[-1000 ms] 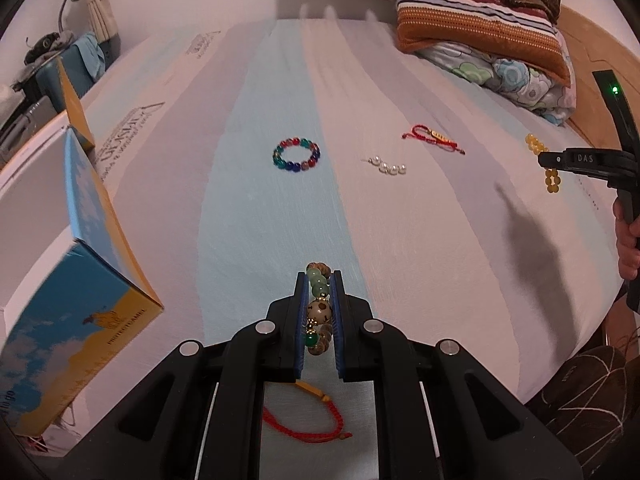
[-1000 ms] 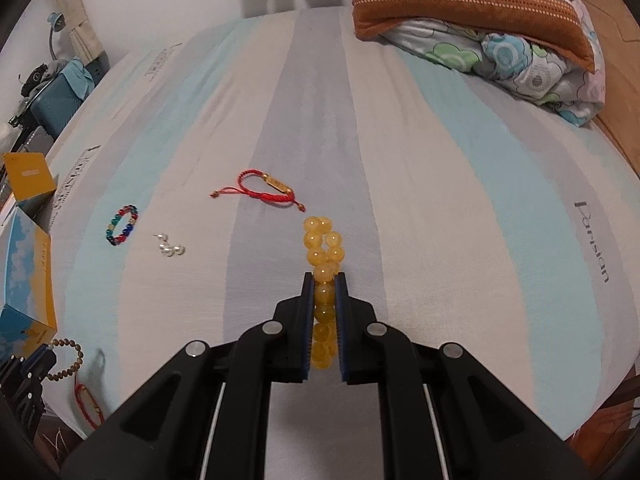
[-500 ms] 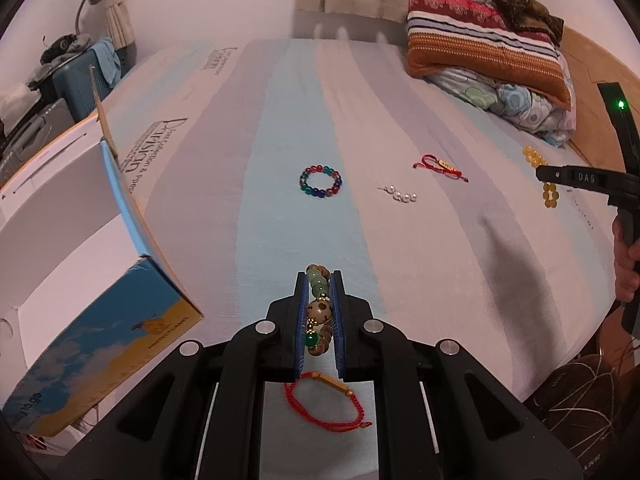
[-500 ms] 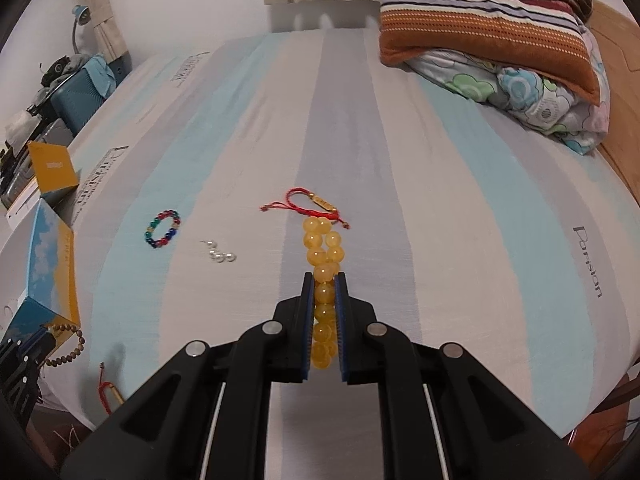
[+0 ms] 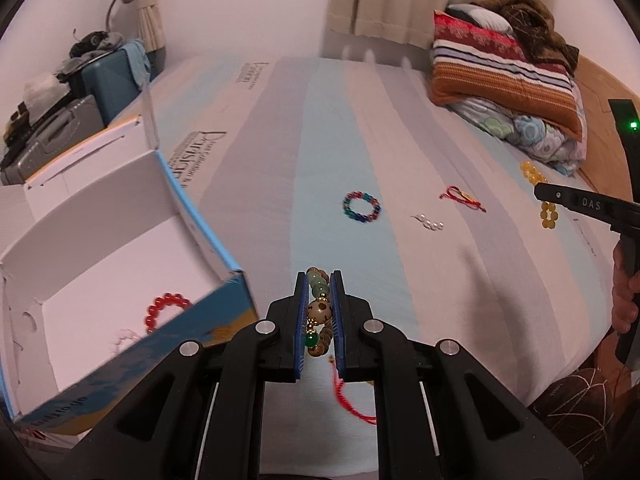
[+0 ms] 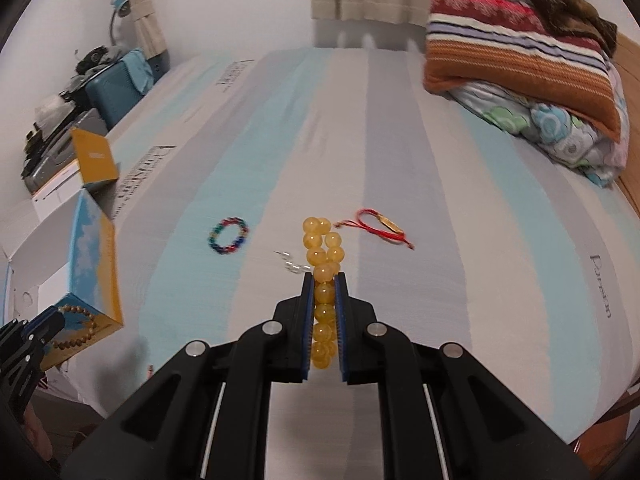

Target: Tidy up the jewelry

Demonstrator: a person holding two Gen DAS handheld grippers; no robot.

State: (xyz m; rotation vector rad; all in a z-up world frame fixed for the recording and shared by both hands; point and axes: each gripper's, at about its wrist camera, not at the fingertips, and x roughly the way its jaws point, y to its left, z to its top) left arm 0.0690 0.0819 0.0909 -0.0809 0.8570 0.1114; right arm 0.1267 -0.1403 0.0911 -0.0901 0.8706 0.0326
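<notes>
Left gripper (image 5: 319, 294) — fingers clamped on wooden bead bracelet (image 5: 319, 312), held above bed (image 5: 280, 160) just right of open box (image 5: 120, 240). Red bead bracelet (image 5: 166, 310) lies inside box. Right gripper (image 6: 325, 286) — fingers pinching yellow bead bracelet (image 6: 322, 256) over bed. Multicolour bracelet (image 6: 228, 235), pearls (image 6: 294, 265), red cord bracelet (image 6: 380, 226) lie on sheet.

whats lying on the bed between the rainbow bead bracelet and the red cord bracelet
A short strand of white pearls lies on the sheet between the rainbow bracelet and the red cord bracelet, clearest in the left wrist view.
</notes>
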